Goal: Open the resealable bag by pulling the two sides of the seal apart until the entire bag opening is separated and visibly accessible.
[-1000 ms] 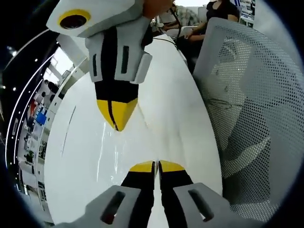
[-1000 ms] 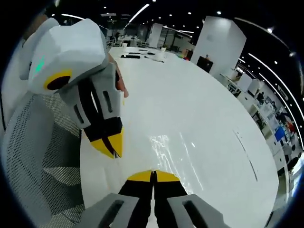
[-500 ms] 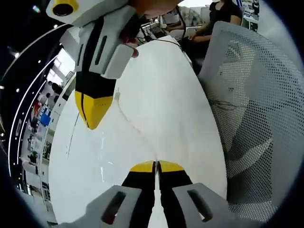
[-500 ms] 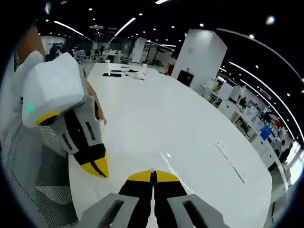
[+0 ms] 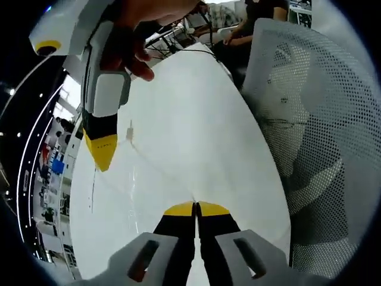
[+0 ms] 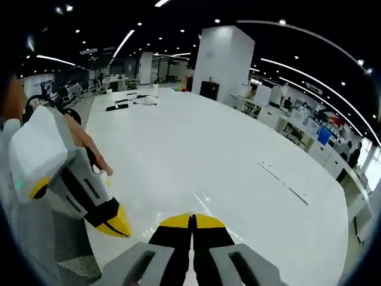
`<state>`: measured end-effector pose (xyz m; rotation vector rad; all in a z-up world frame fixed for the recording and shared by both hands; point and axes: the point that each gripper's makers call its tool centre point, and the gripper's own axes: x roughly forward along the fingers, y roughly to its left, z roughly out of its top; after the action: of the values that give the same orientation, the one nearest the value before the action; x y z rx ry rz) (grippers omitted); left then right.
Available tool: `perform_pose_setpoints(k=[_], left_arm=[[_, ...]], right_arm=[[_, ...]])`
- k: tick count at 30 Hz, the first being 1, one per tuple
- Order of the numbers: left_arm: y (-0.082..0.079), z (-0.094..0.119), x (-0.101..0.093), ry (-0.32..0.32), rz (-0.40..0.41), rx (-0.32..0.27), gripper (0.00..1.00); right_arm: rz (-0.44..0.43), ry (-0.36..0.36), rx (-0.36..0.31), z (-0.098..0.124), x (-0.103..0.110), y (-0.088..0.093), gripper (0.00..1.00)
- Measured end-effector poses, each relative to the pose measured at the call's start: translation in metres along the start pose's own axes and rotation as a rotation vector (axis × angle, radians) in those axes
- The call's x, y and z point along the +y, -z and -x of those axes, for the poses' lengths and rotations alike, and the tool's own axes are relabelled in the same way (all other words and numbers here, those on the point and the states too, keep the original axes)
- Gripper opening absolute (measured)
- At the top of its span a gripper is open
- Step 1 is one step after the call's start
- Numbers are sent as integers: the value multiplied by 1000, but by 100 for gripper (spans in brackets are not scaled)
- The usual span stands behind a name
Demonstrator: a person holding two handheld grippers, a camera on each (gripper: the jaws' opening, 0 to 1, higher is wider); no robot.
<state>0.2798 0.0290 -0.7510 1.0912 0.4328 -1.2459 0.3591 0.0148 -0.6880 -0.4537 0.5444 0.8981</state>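
Note:
A clear resealable bag (image 5: 156, 176) hangs stretched between my two grippers over the white table (image 5: 196, 113). It shows mainly as thin edges and glints. In the left gripper view my left gripper (image 5: 195, 209) is shut, and the bag's edge runs into its yellow tips. The right gripper (image 5: 100, 156) comes in from the upper left, held by a hand (image 5: 138, 37), shut by the bag's other side. In the right gripper view my right gripper (image 6: 191, 221) is shut with faint film (image 6: 200, 206) just above it. The left gripper (image 6: 113, 227) sits close at its left, shut.
A white mesh chair (image 5: 315, 125) stands right beside the table edge, also seen as mesh chair (image 6: 50, 244). A person (image 5: 256, 18) sits at the table's far end by cables. Dark items (image 6: 119, 107) lie far down the table, and a pillar (image 6: 221, 59) rises behind.
The two grippers have drawn apart. In the left gripper view the right gripper has gone left and farther off, and the film between them is pulled wider.

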Motion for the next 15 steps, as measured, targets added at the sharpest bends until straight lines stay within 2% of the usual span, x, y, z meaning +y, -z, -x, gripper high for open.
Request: perform_pose_setpoints(k=[8,11,15], left_arm=[[4,2,5,-35,36,-8,0],[8,4,11,-74,38,-10,0],[12,6,13,-85,87,-15,4]], right_arm=[[-12,-23,21,-1,4,9,0],[15,-34,40,-4,9,15,0],[55,-40,48,-7,12,20,0]])
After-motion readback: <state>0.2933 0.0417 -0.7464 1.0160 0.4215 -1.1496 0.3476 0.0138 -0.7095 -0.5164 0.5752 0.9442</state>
